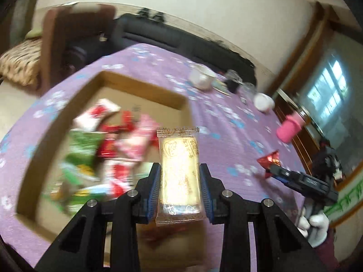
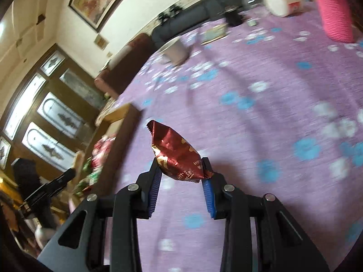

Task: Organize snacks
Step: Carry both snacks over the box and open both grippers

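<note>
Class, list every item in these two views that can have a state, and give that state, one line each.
left gripper: shut on the yellow snack packet
yellow snack packet: sealed, held upright
right gripper: shut on the red foil snack
red foil snack: sealed, held above the tablecloth
cardboard box: open, holding mixed snack packets
white cup: tilted in view, contents cannot be told

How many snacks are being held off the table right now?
2: a clear-wrapped pastry in the left gripper, beside the cardboard box, and a red foil packet in the right gripper.
</note>
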